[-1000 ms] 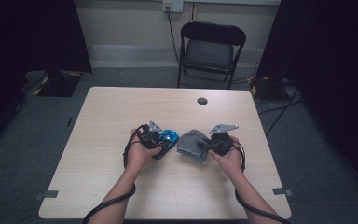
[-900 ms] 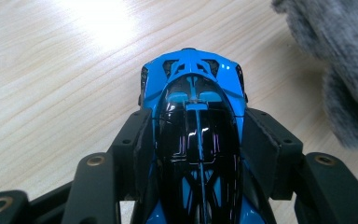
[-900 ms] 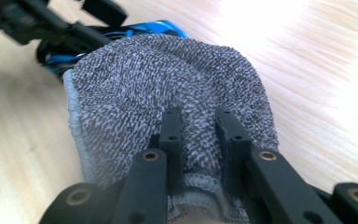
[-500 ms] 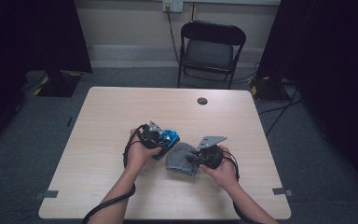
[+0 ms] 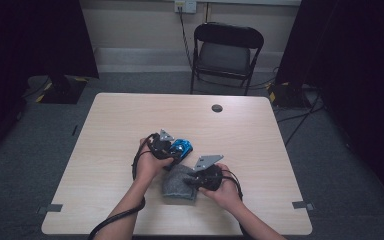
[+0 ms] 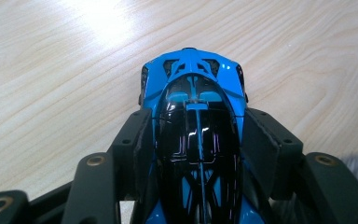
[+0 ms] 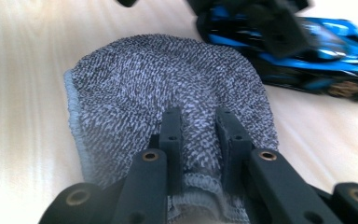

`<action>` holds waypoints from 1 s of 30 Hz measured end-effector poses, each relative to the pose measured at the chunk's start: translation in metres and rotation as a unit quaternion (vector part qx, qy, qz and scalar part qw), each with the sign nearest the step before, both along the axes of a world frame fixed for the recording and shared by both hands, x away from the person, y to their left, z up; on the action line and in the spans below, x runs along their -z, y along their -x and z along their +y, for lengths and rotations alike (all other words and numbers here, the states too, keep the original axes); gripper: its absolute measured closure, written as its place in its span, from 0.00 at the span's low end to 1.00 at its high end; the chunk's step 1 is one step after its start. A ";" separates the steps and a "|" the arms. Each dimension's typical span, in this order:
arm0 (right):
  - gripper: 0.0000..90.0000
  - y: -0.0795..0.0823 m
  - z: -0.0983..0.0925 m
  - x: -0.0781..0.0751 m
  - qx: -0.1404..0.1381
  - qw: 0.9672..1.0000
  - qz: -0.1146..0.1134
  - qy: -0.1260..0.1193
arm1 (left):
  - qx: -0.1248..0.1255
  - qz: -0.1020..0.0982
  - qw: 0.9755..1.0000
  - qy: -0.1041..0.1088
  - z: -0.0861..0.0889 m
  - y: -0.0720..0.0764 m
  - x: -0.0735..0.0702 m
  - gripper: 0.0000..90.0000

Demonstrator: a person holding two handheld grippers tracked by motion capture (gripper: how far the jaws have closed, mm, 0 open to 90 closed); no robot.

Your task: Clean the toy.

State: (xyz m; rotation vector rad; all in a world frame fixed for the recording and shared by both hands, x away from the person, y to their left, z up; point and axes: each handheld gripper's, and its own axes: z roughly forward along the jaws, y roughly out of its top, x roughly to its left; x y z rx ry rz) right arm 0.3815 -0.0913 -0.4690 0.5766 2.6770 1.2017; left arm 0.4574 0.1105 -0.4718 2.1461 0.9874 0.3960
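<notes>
Blue toy car (image 6: 193, 140) clamped btwn left gripper (image 6: 196, 140) fingers (image 6: 137, 144).

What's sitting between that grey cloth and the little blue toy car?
Nothing: bare table separates the grey cloth from the blue toy car, as the right gripper view shows.

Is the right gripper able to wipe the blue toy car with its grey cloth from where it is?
Probably yes. The right gripper pinches the grey cloth, and the blue toy car, held in the left gripper, sits just past the cloth's edge with bare table between.
</notes>
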 end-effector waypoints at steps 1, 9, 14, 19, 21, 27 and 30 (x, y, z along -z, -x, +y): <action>0.83 0.001 0.003 0.001 -0.002 1.000 0.001 0.002 | 0.004 0.000 1.000 -0.005 0.001 0.000 0.000 0.49; 0.83 -0.006 0.014 0.012 0.003 1.000 0.017 0.007 | 0.002 0.002 1.000 -0.003 0.001 0.000 0.000 0.49; 0.83 -0.013 0.012 0.012 0.011 1.000 0.018 0.009 | 0.001 0.001 1.000 -0.001 0.000 0.000 0.000 0.49; 0.83 -0.020 0.008 0.012 0.022 0.999 0.024 0.009 | 0.002 -0.004 1.000 -0.007 0.001 0.000 0.000 0.49; 0.83 -0.023 0.006 0.012 0.026 0.999 0.024 0.009 | 0.003 -0.001 1.000 -0.005 0.001 0.000 0.000 0.49; 0.83 -0.028 0.003 0.012 0.036 0.999 0.024 0.015 | 0.003 -0.002 1.000 -0.009 0.001 0.000 -0.001 0.49; 0.83 -0.032 -0.001 0.010 0.047 0.998 0.019 0.022 | 0.002 -0.002 1.000 -0.009 0.001 0.000 -0.001 0.49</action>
